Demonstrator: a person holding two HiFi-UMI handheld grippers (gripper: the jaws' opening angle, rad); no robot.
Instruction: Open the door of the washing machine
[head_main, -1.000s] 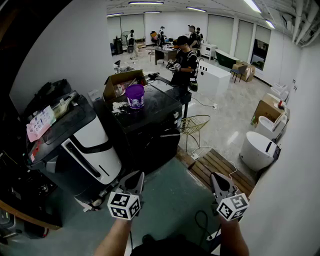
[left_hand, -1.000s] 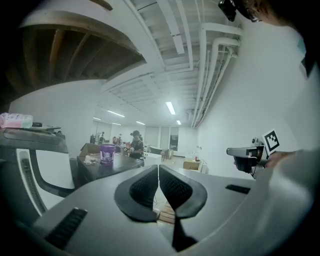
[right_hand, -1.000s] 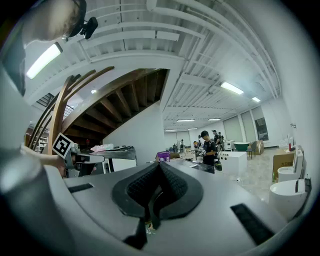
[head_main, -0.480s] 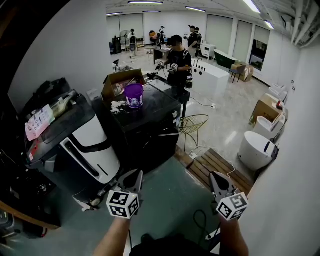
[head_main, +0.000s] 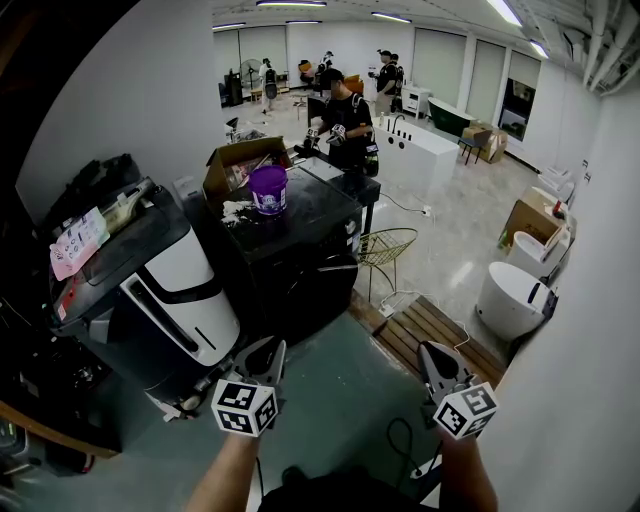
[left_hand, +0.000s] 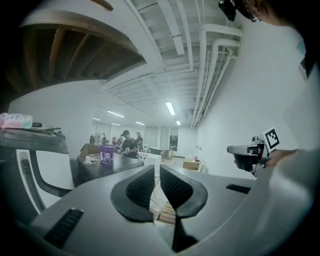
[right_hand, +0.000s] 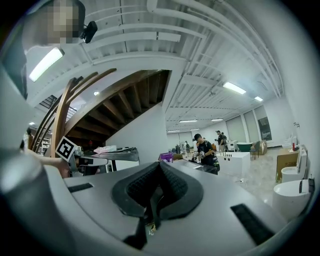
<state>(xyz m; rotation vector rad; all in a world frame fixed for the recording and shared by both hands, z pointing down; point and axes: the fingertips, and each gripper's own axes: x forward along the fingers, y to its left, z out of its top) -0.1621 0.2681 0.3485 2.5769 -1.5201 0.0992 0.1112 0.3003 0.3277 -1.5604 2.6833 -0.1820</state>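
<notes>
The washing machine (head_main: 185, 290) stands upright at 9 o'clock in the head view, against the wall. Its long axis is vertical. Its white front, crossed by a black curved band, faces roughly 4 o'clock, toward the open floor. The door lies flush with that front, closed. In the left gripper view the same white front shows at 8 o'clock (left_hand: 30, 170). Just beside it, toward 12 o'clock of the head view, stands a black machine (head_main: 300, 265) that faces the same way and carries a purple bucket (head_main: 268, 190) on its top. The left gripper (head_main: 266, 350) is held at 7 o'clock of the head view, near the washing machine's lower front corner but apart from it. Its own view shows the jaws (left_hand: 156, 172) drawn together to a thin slit, clenched on nothing and touching nothing. The right gripper (head_main: 432, 352) is held at 5 o'clock over the floor, well apart from both machines. Its jaws (right_hand: 159, 167) are pressed fully together and empty.
</notes>
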